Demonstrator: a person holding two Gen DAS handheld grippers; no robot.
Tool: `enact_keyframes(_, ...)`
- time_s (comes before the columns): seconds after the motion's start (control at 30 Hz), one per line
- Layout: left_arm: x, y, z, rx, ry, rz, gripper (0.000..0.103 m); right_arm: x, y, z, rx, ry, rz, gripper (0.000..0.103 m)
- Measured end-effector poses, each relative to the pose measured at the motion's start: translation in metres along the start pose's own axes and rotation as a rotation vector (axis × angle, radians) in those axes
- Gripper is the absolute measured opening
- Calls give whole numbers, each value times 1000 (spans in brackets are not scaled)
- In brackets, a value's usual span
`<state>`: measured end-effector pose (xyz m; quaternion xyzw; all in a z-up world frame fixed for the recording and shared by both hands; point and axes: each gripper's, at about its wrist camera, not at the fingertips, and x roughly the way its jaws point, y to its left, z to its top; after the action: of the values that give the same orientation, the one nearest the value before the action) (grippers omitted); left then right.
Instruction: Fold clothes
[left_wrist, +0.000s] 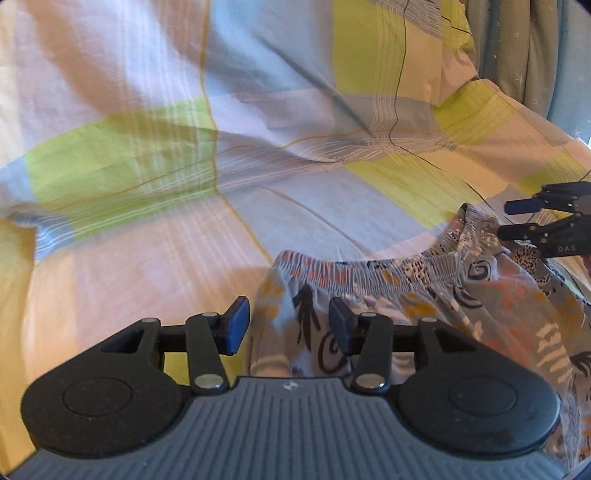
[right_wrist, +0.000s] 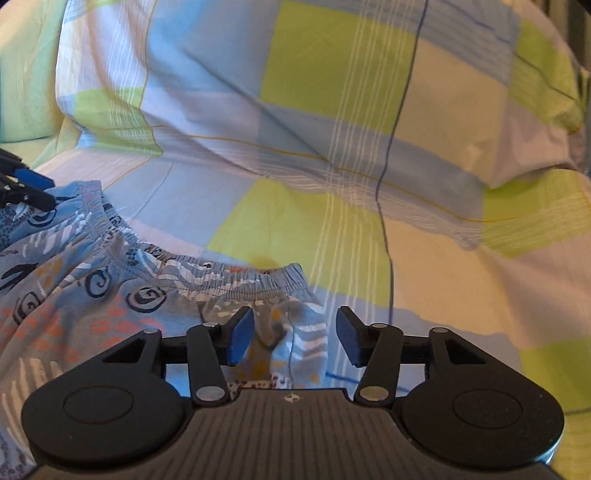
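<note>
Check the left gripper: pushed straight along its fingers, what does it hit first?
Probably the patterned shorts: their left corner lies between the left gripper's open fingers, elastic waistband just ahead. Past that, the checked bedsheet. Depth is uncertain.

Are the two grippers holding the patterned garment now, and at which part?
Nothing is held. The left gripper and right gripper stand open over the patterned garment, near its waistband corners.

Mounted low behind each gripper, angled down, close over the bed. Shared: patterned shorts waistband, viewed from its left and right ends.
</note>
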<state>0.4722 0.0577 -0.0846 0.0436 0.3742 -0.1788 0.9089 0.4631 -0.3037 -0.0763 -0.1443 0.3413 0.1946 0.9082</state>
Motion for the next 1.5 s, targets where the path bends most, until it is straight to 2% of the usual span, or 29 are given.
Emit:
enact_keyframes(0.03,5,0,1,9,7,-8,37,8,-4,1,4,7,17,53)
enact_keyframes(0.07,10,-1,2,18,15,-16,29,14,-9,2,16,13,27,53)
enact_keyframes(0.1,15,-1,3,29,21,-25,13,21,-13,3,28,20,37,53)
enact_keyframes(0.13,16,-2,3,41,22,-35,8,28,-17,3,41,26,47,52)
enact_keyframes(0.2,10,4,5,39,0,-49,2,38,-27,2,104,55,109,17)
enact_keyframes(0.23,7,8,6,30,-16,-54,2,38,-30,2,137,52,130,1)
enact_keyframes(0.27,1,16,9,-3,-45,-52,2,36,-32,4,152,46,125,1)
enact_keyframes(0.37,-4,32,18,-52,-99,-17,2,20,-41,17,184,-44,103,1)
enact_keyframes(0.43,6,32,21,-40,-74,8,3,22,-47,28,196,-77,90,1)
enact_keyframes(0.47,16,30,21,-33,-45,21,3,29,-44,32,179,-66,79,1)
enact_keyframes(0.5,24,29,20,-30,-22,35,8,36,-42,35,161,-56,67,1)
enact_keyframes(0.53,29,30,18,-38,-12,54,20,48,-39,35,139,-31,59,2)
enact_keyframes(0.6,30,35,14,-70,-20,75,32,70,-33,35,95,17,41,4)
enact_keyframes(0.67,19,42,11,-95,-43,76,33,67,-31,33,98,8,17,5)
enact_keyframes(0.7,11,45,9,-89,-49,81,33,61,-31,31,108,-9,1,7)
enact_keyframes(0.77,-8,47,4,-67,-56,111,33,46,-28,28,108,-37,-45,27)
enact_keyframes(0.8,-19,49,1,-63,-56,115,33,34,-26,25,88,-48,-76,29)
enact_keyframes(0.9,-51,50,-19,-53,-39,100,36,-3,-22,9,86,-46,-100,30)
enact_keyframes(0.97,-72,48,-34,-41,-16,84,38,-30,-18,-9,122,-35,-84,30)
enact_keyframes(1.03,-91,41,-52,-22,11,46,38,-58,-14,-30,165,-20,-71,31)
enact_keyframes(1.1,-108,35,-70,-11,40,-11,43,-85,-7,-52,203,0,-45,32)
enact_keyframes(1.17,-124,29,-86,0,70,-61,45,-107,6,-71,212,24,-37,44)
enact_keyframes(1.23,-136,23,-101,-3,98,-93,46,-125,15,-92,218,45,-29,47)
enact_keyframes(1.3,-142,19,-115,-7,134,-112,43,-134,17,-106,254,70,-33,47)
enact_keyframes(1.37,-144,15,-126,-4,171,-118,33,-138,15,-121,299,98,-19,46)
enact_keyframes(1.4,-144,13,-131,5,183,-101,20,-137,14,-126,316,112,-7,43)
enact_keyframes(1.43,-145,13,-135,9,186,-69,14,-135,13,-130,326,131,12,28)
enact_keyframes(1.47,-146,14,-139,6,186,-43,13,-135,11,-132,320,128,-14,18)
enact_keyframes(1.5,-149,17,-140,-15,183,-30,13,-136,10,-134,313,125,-40,12)
